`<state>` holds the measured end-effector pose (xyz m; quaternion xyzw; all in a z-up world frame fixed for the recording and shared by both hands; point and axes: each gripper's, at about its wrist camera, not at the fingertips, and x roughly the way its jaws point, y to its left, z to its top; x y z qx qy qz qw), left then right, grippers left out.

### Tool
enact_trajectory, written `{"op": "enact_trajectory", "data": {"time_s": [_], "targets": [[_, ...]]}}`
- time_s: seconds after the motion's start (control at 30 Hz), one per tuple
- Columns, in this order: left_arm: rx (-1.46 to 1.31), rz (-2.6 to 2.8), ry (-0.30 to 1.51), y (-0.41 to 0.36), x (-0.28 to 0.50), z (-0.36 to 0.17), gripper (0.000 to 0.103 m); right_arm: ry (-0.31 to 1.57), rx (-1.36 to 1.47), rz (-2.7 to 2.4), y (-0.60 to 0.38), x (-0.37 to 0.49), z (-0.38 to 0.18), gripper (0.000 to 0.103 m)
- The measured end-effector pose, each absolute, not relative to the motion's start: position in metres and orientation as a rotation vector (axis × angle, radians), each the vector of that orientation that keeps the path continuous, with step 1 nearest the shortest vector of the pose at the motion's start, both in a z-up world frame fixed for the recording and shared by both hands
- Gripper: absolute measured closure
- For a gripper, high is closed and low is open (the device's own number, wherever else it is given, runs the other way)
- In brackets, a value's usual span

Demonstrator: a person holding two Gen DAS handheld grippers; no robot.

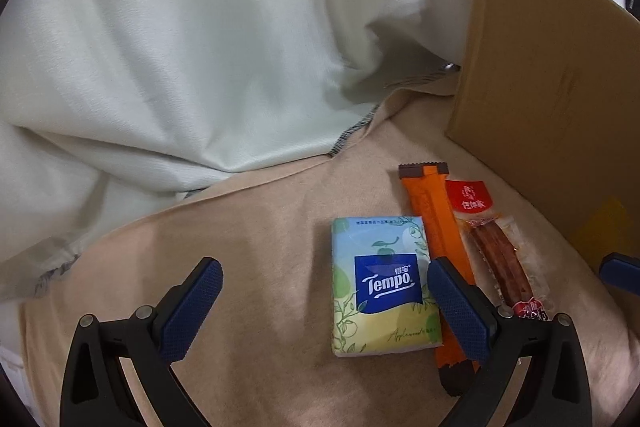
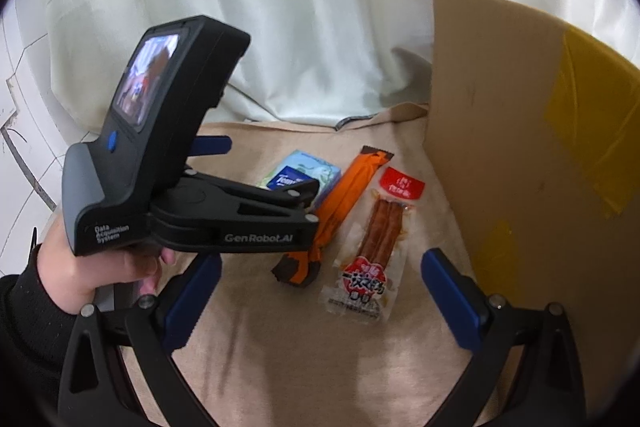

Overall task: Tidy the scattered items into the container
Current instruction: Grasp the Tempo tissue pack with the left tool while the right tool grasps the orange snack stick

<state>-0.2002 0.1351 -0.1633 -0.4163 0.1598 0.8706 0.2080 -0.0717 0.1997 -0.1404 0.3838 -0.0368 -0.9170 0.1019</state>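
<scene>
Blue-padded fingers of the left gripper (image 1: 324, 301) stand wide apart and empty over the beige cloth (image 1: 248, 227), the right-hand finger overlapping the orange snack bar (image 1: 438, 227). Right gripper (image 2: 320, 295) likewise gapes wide, holding nothing, its fingers flanking the clear sausage packet (image 2: 370, 247). Tissue pack (image 1: 382, 285), bar and packet lie side by side on the cloth, the pack and bar touching. Just beyond them to the right stands the cardboard box (image 1: 548, 99), its wall patched with yellow tape. White curtain (image 1: 200, 47) hangs behind.
</scene>
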Motion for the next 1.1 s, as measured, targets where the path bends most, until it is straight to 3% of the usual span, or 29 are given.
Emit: {"op": "enact_trajectory", "data": {"time_s": [0.3,0.33,0.4,0.43,0.7,0.93,1.1], "targets": [[-1.21,2.412,0.469,0.141,-0.201,-0.175,0.003,-0.111,1.155,-2.707,0.199,-0.069,-0.144,0.002],[-1.21,2.415,0.458,0.139,-0.201,-0.176,0.009,-0.11,1.159,-2.705,0.199,-0.069,-0.145,0.002],[-1.222,2.399,0.427,0.136,-0.202,-0.178,0.046,-0.114,1.166,-2.7,0.199,-0.068,-0.145,0.002],[-1.223,2.403,0.431,0.136,-0.201,-0.178,0.05,-0.11,1.165,-2.703,0.199,-0.068,-0.144,0.002],[-1.207,2.469,0.39,0.113,-0.193,-0.172,0.05,-0.14,1.122,-2.73,0.203,-0.065,-0.137,0.002],[-1.217,2.706,0.148,0.017,-0.172,-0.151,0.05,-0.085,1.11,-2.809,0.195,-0.094,-0.129,0.002],[-1.204,2.785,0.101,-0.017,-0.151,-0.147,0.05,-0.078,1.222,-2.817,0.187,-0.13,-0.148,0.005]]}}
